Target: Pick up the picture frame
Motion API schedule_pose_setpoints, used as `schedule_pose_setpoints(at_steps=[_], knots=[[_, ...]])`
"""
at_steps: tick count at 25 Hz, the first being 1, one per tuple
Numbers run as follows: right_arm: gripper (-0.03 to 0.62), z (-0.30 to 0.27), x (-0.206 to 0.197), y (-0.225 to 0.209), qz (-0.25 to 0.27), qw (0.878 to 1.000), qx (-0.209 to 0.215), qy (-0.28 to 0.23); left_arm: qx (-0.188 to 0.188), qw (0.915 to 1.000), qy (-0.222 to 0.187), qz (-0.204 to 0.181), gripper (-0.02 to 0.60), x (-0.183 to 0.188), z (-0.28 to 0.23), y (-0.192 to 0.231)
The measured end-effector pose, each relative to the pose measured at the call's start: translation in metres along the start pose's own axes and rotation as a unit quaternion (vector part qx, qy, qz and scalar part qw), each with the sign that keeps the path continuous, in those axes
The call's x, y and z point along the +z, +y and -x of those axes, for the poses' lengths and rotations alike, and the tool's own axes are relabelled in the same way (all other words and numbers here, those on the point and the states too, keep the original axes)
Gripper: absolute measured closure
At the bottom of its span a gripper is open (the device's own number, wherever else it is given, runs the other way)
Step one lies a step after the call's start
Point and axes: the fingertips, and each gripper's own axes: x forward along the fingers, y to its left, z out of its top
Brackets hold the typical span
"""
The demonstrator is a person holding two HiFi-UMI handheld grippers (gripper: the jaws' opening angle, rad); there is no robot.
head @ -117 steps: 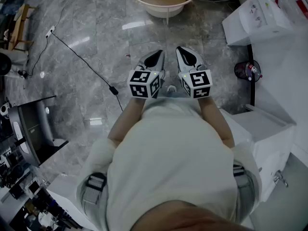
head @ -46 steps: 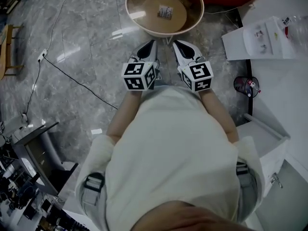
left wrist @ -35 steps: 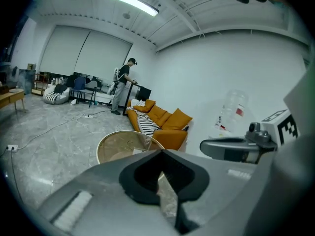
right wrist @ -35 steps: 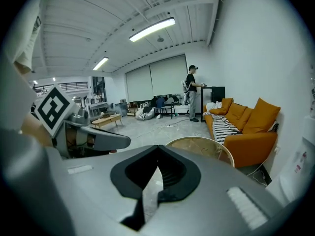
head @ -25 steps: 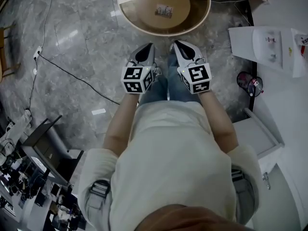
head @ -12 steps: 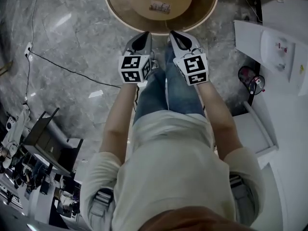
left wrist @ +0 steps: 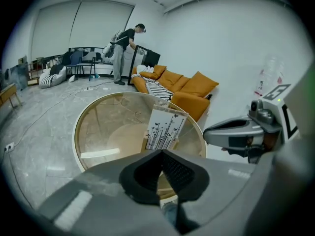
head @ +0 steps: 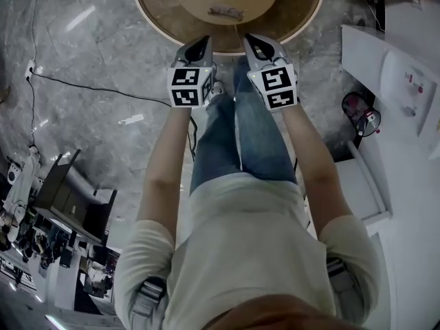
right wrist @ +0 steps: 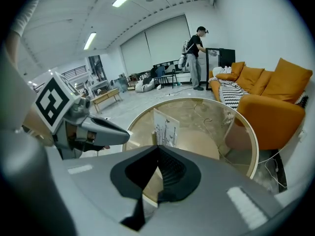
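Observation:
The picture frame (head: 225, 11) is a small white card with black stems and butterflies. It stands upright on the round glass table (head: 148, 19). Both gripper views show the frame (left wrist: 165, 129) (right wrist: 165, 126) straight ahead, past the jaws. My left gripper (head: 200, 42) and right gripper (head: 250, 40) hang side by side over the table's near rim, short of the frame. Both are shut with nothing between their jaws. The left gripper view has the left gripper (left wrist: 161, 152) at the bottom and the right one at the right. In the right gripper view the right gripper (right wrist: 157, 147) is shut too.
An orange sofa (left wrist: 183, 85) (right wrist: 268, 95) stands beyond the table. Far back a person (left wrist: 125, 53) stands at a cabinet. White furniture (head: 392, 81) and a red and black object (head: 360, 113) lie to the right, a cable (head: 89, 88) on the grey floor to the left.
Both grippers have sunk and gone forward together, now reaching the table's near rim. The table fills more of the head view and the wearer's jeans show below the grippers. Jaws stayed shut.

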Motion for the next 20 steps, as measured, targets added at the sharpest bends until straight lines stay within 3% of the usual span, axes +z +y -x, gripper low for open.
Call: schedule_pose_setpoints(at_steps=[5,7,9,14,20], knots=[[0.587,-0.029,-0.012,-0.013,0.001,1.000,0.001,0.016,0.007,0.9996,0.013,-0.025,0.531,-0.007,-0.034,0.016],[0.525,-0.039,-0.017,-0.017,0.000,1.000,0.007,0.024,0.011,0.9993,0.014,-0.034,0.500,-0.010,-0.047,0.022],[0.517,-0.048,-0.021,-0.020,-0.001,0.999,0.010,0.031,0.013,0.9990,0.014,-0.040,0.474,-0.011,-0.057,0.027],[0.430,-0.072,-0.031,-0.026,-0.006,0.999,0.012,0.048,0.008,0.9977,0.021,-0.064,0.403,-0.009,-0.077,0.039],[0.396,-0.093,-0.040,-0.035,0.001,0.998,0.005,0.055,-0.001,0.9953,0.026,-0.093,0.391,-0.009,-0.095,0.044]])
